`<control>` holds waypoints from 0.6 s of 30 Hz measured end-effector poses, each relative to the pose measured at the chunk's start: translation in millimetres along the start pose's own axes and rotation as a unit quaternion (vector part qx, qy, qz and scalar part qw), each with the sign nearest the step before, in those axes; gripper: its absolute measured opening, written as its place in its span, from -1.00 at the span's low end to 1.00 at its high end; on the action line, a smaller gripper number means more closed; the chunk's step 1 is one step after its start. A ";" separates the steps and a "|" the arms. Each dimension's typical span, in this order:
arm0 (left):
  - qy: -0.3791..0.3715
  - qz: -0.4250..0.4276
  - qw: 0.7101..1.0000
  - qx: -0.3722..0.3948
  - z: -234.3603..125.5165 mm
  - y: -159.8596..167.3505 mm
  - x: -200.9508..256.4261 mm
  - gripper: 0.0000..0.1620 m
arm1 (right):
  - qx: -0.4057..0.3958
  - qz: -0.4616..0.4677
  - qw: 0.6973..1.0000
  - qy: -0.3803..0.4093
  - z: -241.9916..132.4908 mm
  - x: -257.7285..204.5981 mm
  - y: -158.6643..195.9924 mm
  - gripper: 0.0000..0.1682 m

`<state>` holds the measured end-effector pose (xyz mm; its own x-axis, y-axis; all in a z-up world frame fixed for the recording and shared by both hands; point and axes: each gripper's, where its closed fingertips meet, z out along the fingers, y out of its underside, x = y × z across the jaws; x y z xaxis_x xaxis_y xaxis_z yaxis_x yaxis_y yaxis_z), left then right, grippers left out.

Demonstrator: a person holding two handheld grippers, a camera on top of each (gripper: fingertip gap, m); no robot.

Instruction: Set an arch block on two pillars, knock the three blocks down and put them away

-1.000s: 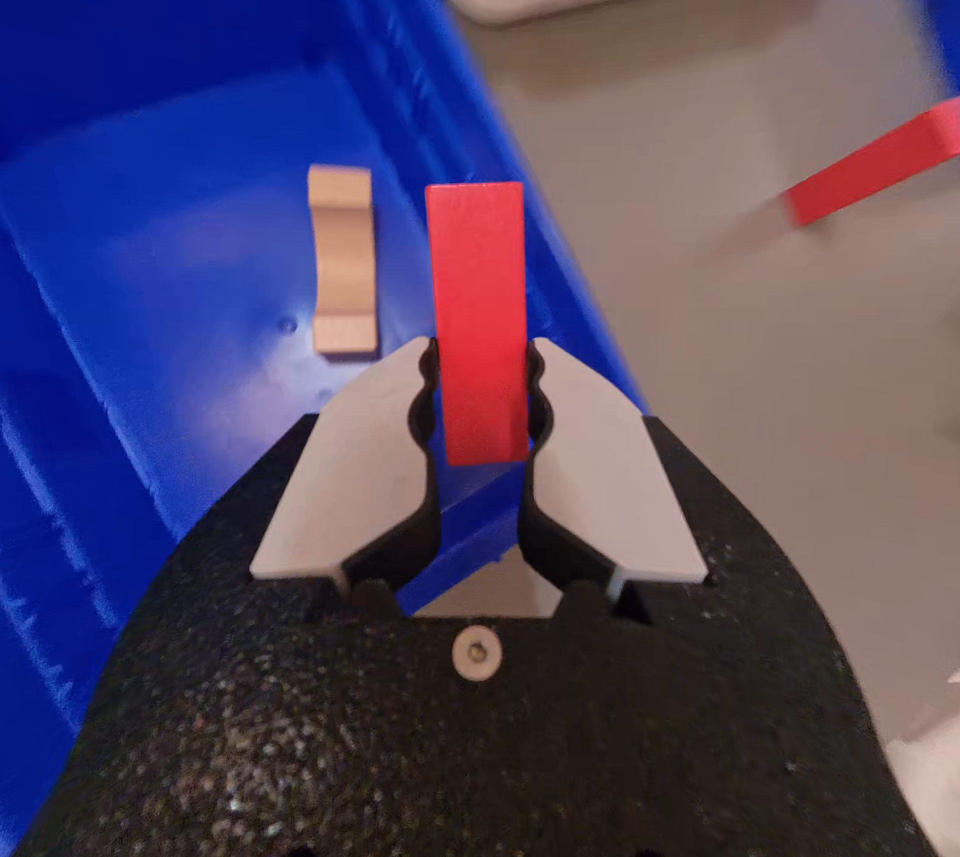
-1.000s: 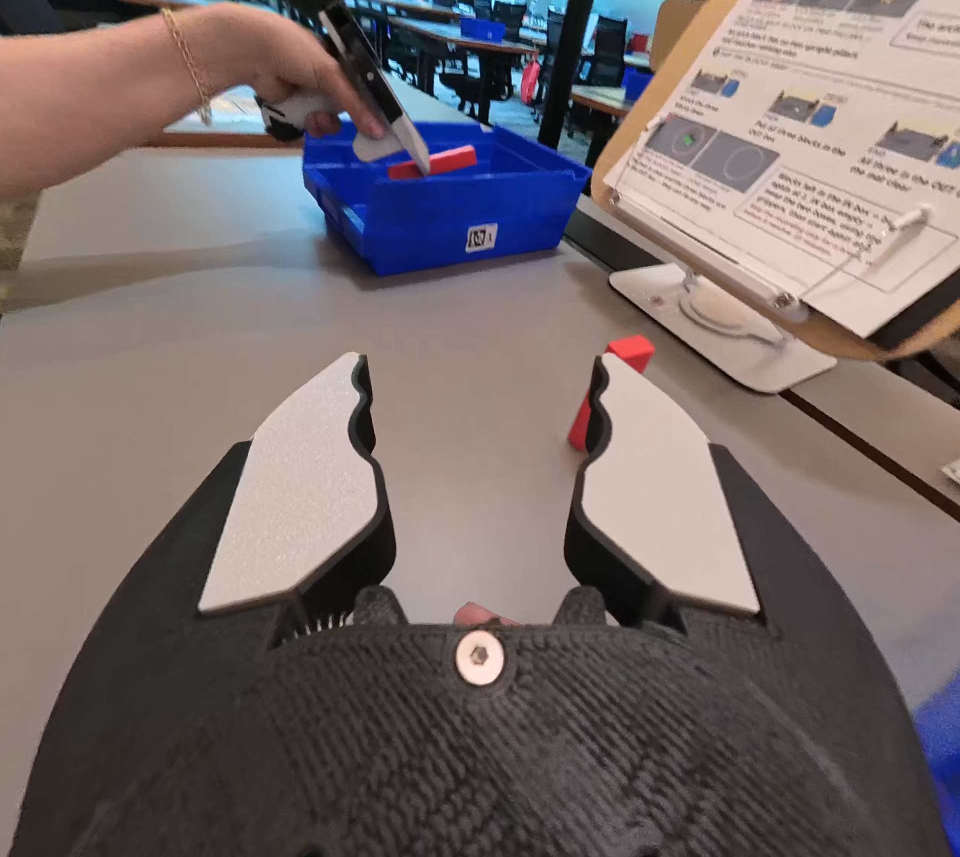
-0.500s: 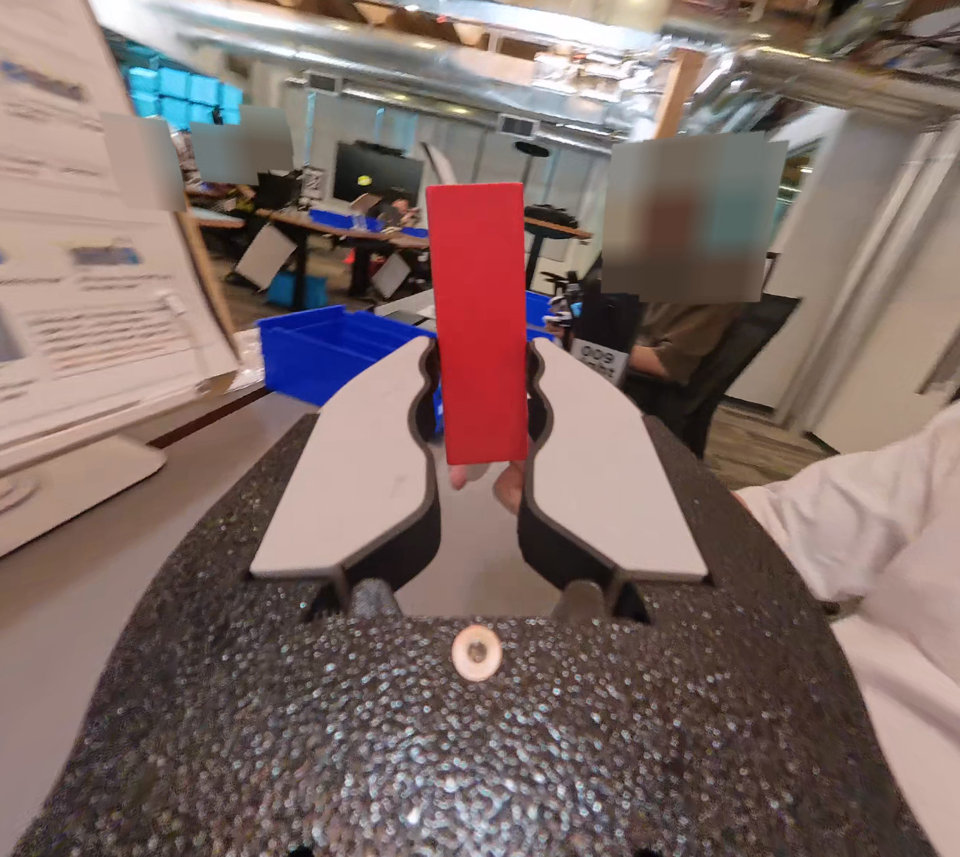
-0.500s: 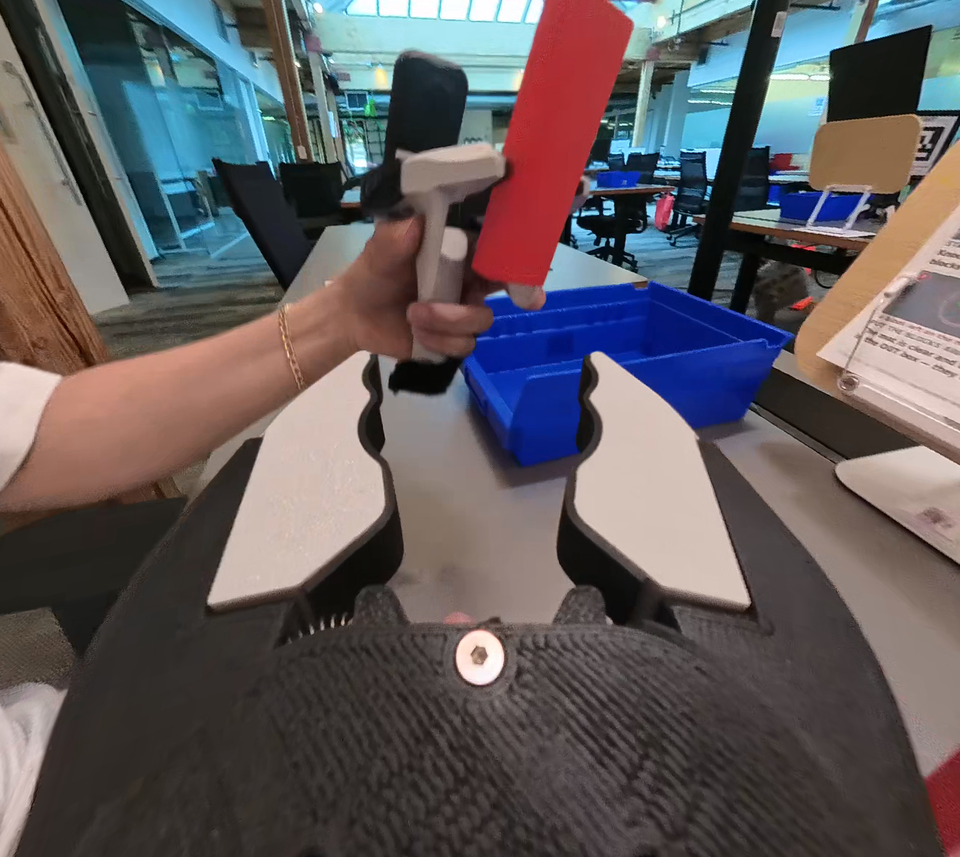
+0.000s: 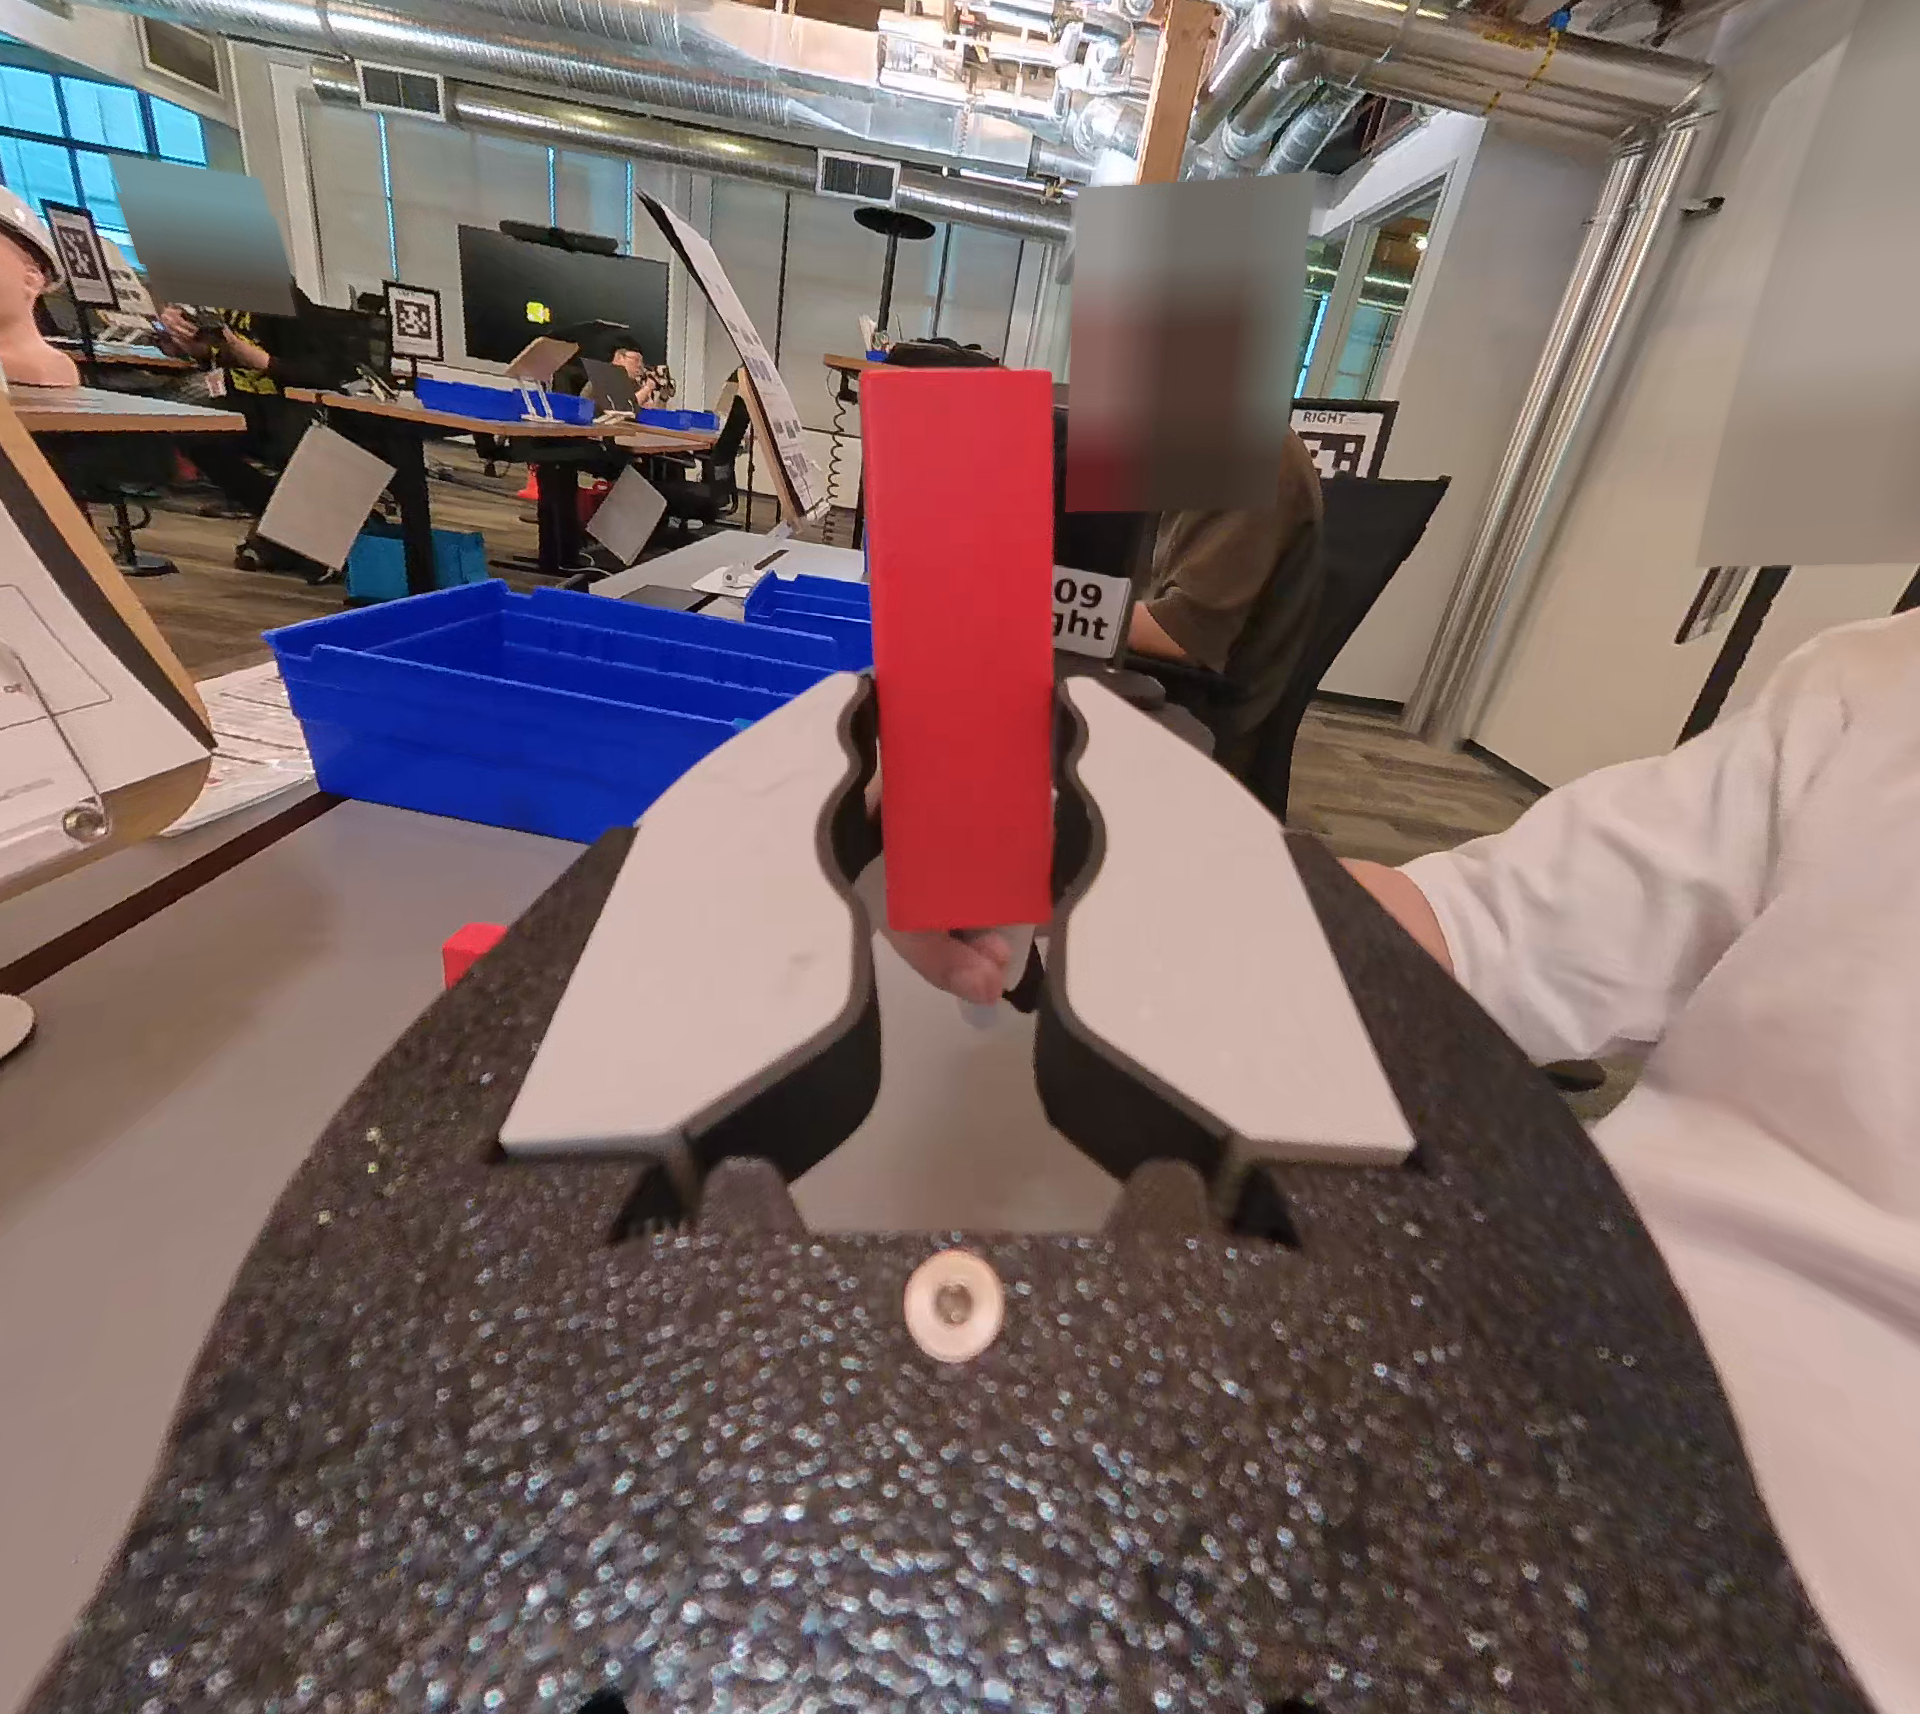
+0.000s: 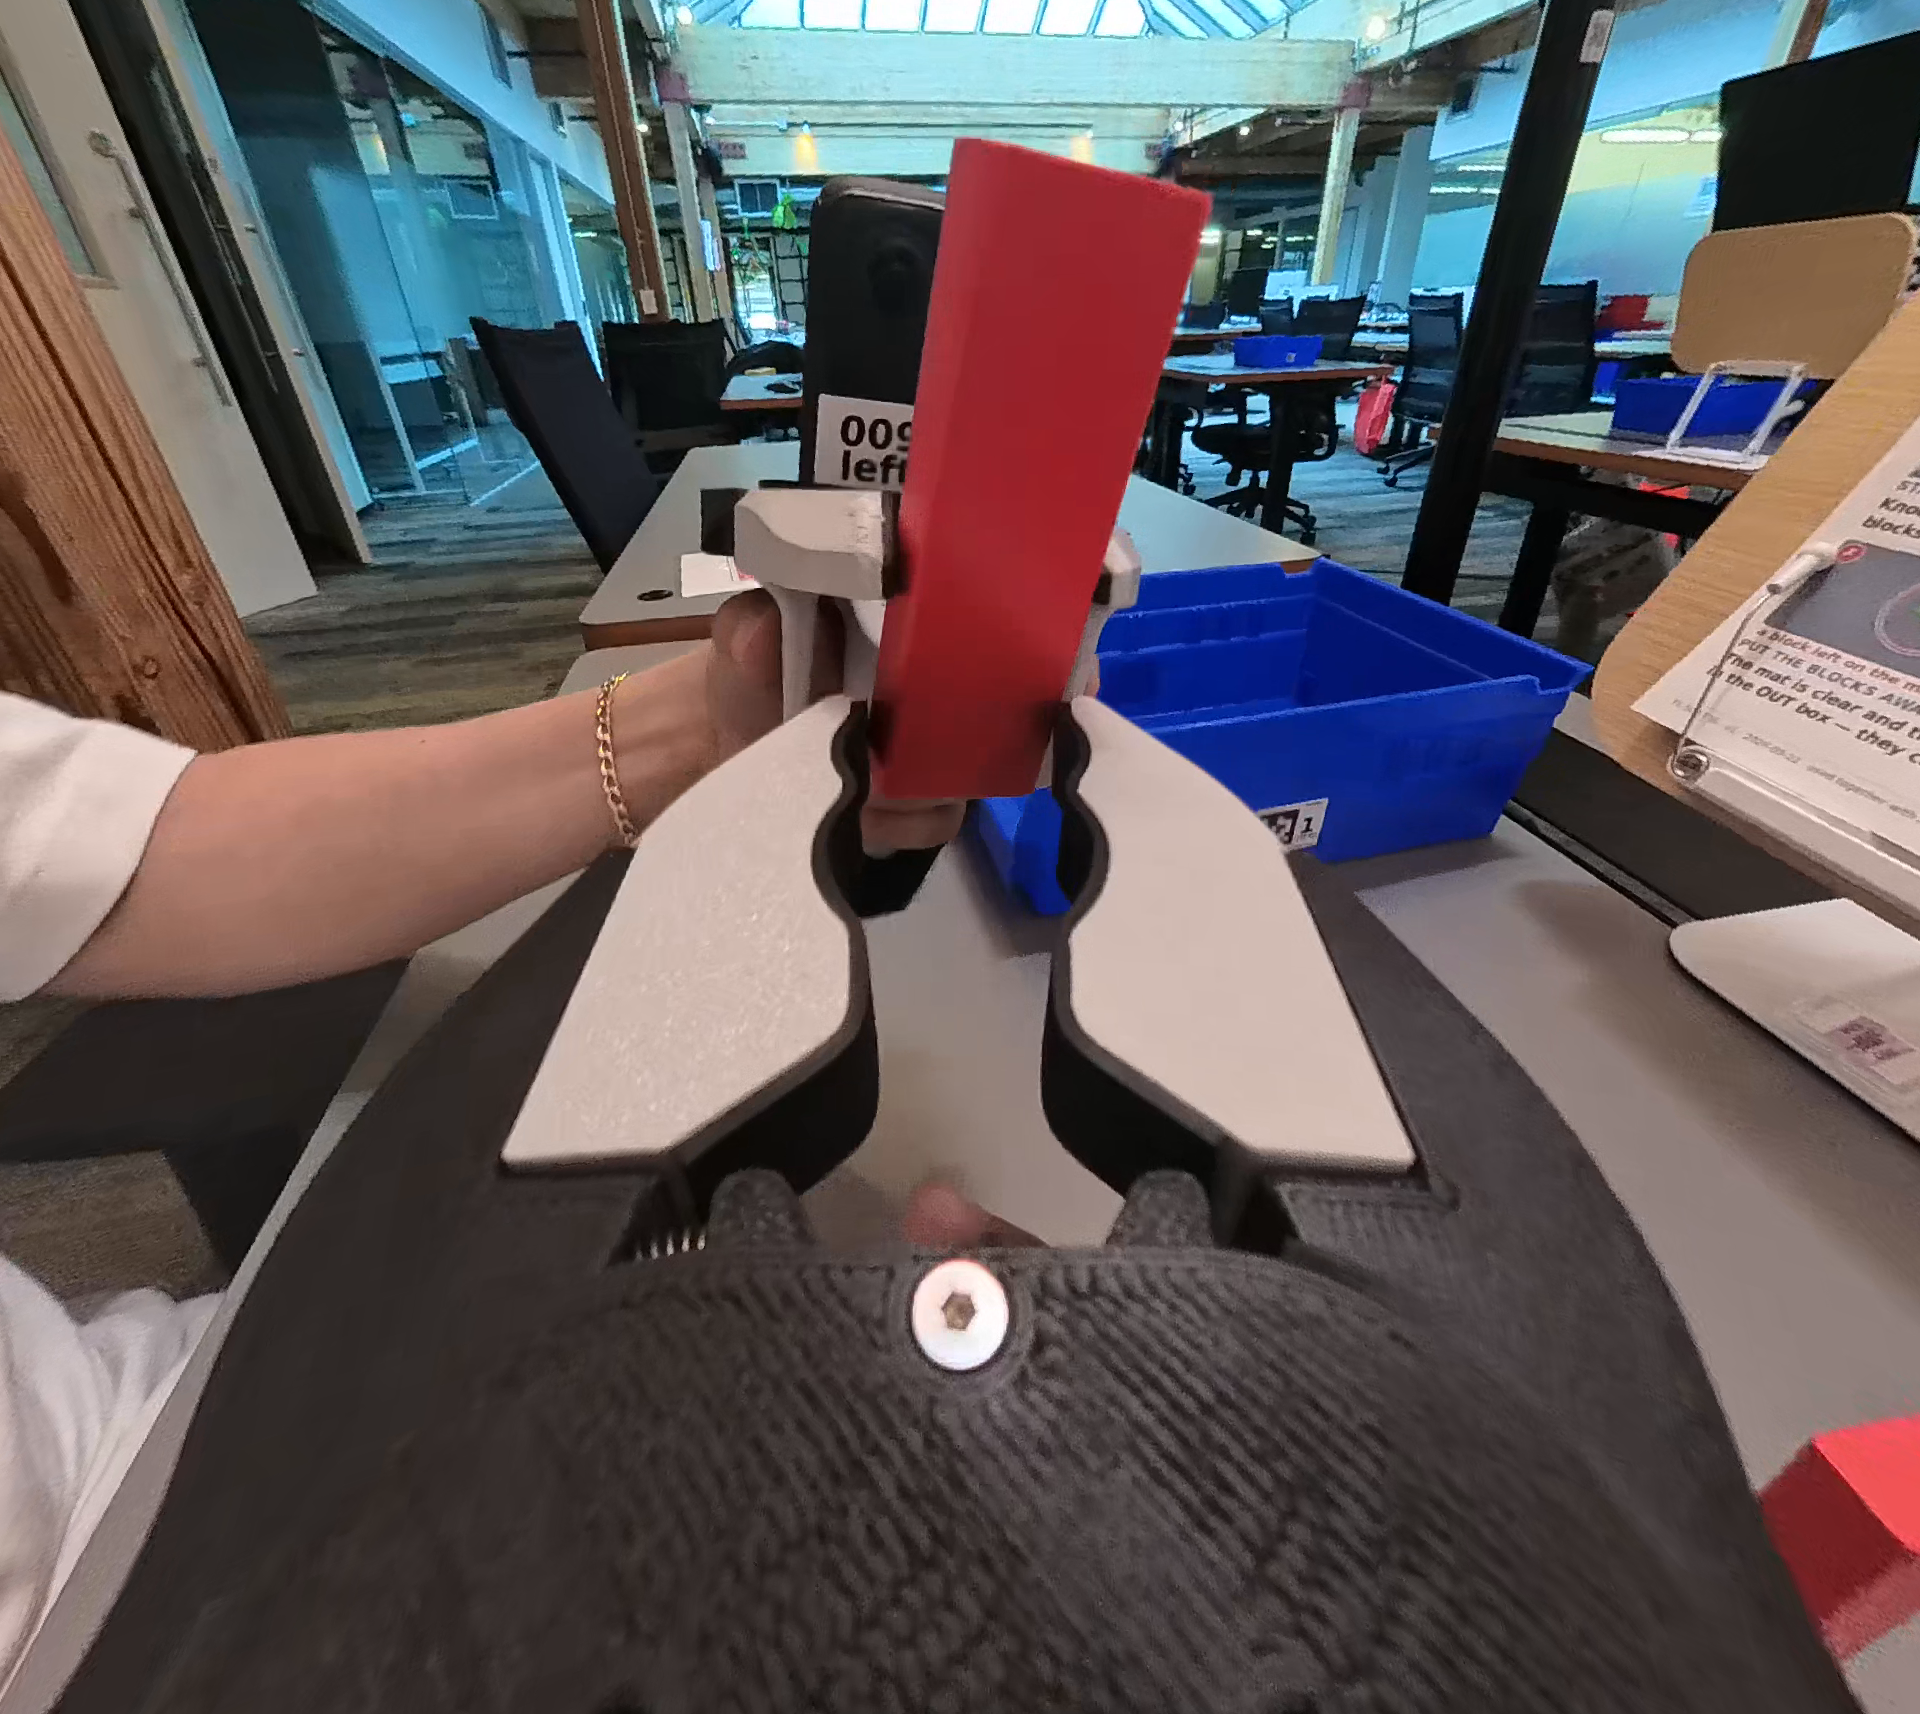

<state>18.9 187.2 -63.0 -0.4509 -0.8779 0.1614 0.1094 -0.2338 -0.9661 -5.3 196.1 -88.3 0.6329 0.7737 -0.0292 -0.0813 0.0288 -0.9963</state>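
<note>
My left gripper (image 5: 961, 698) is shut on a long red block (image 5: 961, 625) and holds it up in the air, end pointing away. In the right wrist view the same red block (image 6: 1029, 469) stands tilted between both grippers. My right gripper (image 6: 956, 719) has its jaws closed onto the block's near end. The left gripper (image 6: 987, 558), held by a hand (image 6: 748, 667), grips the block farther along. The two grippers face each other above the grey table (image 6: 1621, 1145). In the left wrist view the right gripper is mostly hidden behind the block.
A blue bin (image 6: 1351, 708) sits on the table behind the grippers, and another blue bin (image 5: 540, 698) shows in the left wrist view. A second red block (image 5: 473, 942) stands on the table and shows at the corner (image 6: 1860, 1539). A paper stand (image 6: 1818, 625) is on the right. Only a small space, under 4 cm, lies between the two pairs of fingers.
My left gripper lifted the red block from above the blue bin and turned towards the right gripper. My right gripper rose from the table, moved in and closed its jaws on the block.
</note>
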 end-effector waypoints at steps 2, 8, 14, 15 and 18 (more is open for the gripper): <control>-0.002 0.004 1.000 -0.018 0.5 4.0 -0.9 -0.62 | -0.014 -0.010 1.000 0.006 -4.6 3.1 4.3 -0.60; -0.058 0.058 0.993 -0.083 2.6 -8.6 -12.6 -0.56 | -0.050 -0.031 0.998 0.036 -18.1 15.4 20.9 -0.61; -0.041 0.090 0.972 -0.212 7.1 5.8 -15.0 -0.51 | -0.080 -0.051 0.995 0.032 -23.4 15.6 35.1 -0.61; -0.035 0.097 0.970 -0.220 8.3 7.5 -14.2 -0.55 | -0.086 -0.053 0.994 0.029 -23.7 15.2 37.4 -0.60; -0.027 0.119 0.962 -0.243 10.6 13.5 -13.7 -0.57 | -0.100 -0.061 0.992 0.036 -26.2 18.2 43.3 -0.61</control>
<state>35.9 191.6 -76.2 -0.4169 -0.9056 -0.0785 -0.2293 0.1883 -0.9550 22.8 194.9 -134.1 0.6825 0.7248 0.0938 0.1495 -0.0128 -0.9887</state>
